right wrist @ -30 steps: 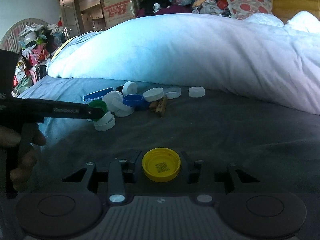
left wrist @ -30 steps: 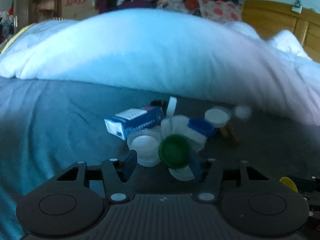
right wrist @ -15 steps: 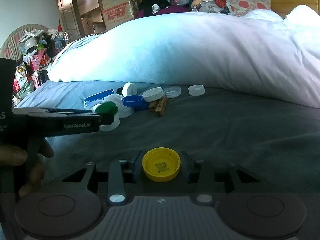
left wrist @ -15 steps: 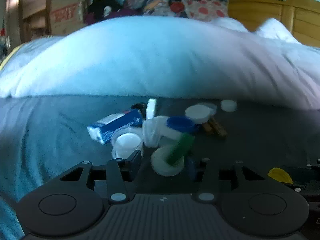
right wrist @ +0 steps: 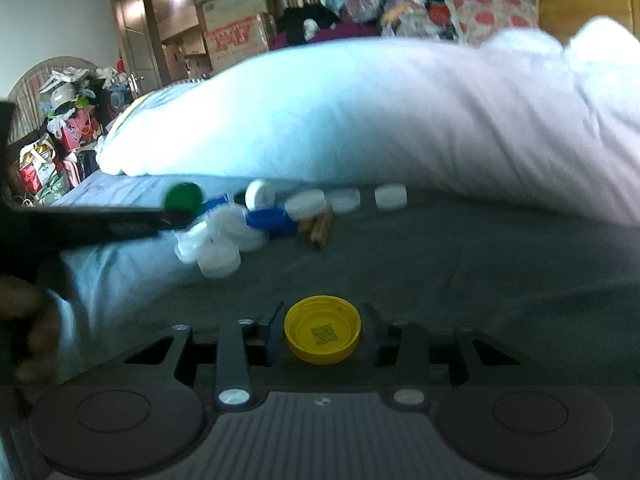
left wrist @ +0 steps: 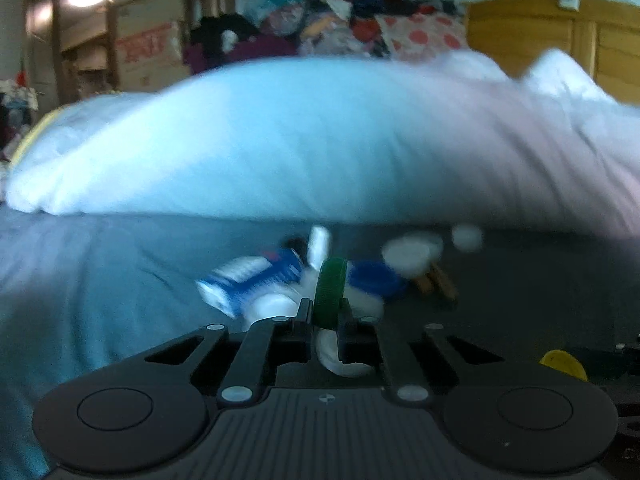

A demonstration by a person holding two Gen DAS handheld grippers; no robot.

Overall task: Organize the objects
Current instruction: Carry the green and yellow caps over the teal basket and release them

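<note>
While our left gripper pinches the round green plastic bottle cap on edge, lifted just above the pile of white and blue caps on the grey bedsheet, our right gripper brackets the yellow plastic cap, apparently gripping it; we judge both are held for sorting.

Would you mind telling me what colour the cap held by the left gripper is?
Green: the cap stands on edge in the left gripper, clearest in the left wrist view.
</note>
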